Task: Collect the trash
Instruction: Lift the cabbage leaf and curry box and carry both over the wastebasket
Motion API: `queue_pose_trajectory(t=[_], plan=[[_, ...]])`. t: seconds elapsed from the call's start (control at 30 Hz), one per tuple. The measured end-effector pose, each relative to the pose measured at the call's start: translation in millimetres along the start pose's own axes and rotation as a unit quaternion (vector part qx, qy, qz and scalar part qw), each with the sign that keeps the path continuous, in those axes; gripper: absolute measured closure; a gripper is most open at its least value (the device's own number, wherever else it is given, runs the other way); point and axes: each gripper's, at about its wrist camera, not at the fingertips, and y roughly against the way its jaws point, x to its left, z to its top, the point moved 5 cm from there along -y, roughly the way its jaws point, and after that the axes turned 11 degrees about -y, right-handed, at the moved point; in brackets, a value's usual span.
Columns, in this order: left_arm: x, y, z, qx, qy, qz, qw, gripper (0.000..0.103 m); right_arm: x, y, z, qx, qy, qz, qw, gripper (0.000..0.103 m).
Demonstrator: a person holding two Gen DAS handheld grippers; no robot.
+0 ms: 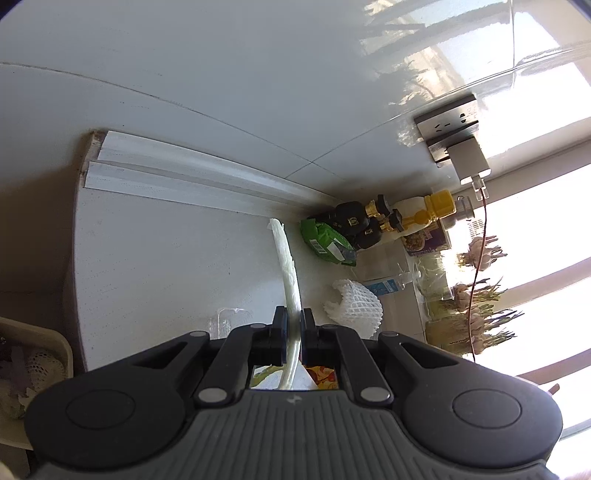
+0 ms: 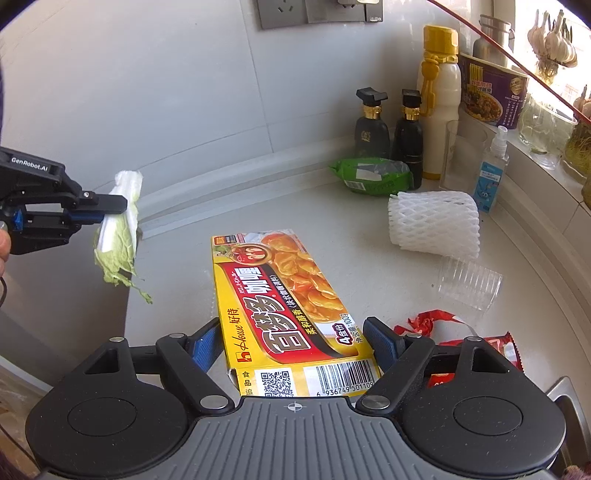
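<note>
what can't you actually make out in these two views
- Right wrist view: whether the right gripper grips the yellow curry box; the box hides its pads.
- Right wrist view: the red wrapper is largely covered by the gripper body.
- Left wrist view: the cabbage leaf in the left gripper shows edge-on; its leafy end is hidden.
- Left wrist view: the basket is cut off by the frame edge.

We see the red wrapper [image 2: 476,343] partly hidden behind our right gripper [image 2: 295,341]. The curry box [image 2: 288,302] runs under its body, and the wall socket [image 2: 280,13] is cut off at the top edge.
</note>
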Motion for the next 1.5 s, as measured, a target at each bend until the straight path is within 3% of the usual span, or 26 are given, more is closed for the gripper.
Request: queue_pose_trajectory(t=[0.37,0.97,1.5], plan=[[20,23,-15,0.01,-0.002,0.011,0.9999,0.097,18,17,-5,0.004,0.012,0.011,1.0,0.021],[81,57,-52,0.026,0.032,0.049,0.998,0.097,81,23,-24,0.028,0.065,0.058,0.996,0.021],[151,92,-92,0.027,0.084,0.092,0.9919,0.097,162,6,-66,0.079,0.154,0.098,0.98,0.021]])
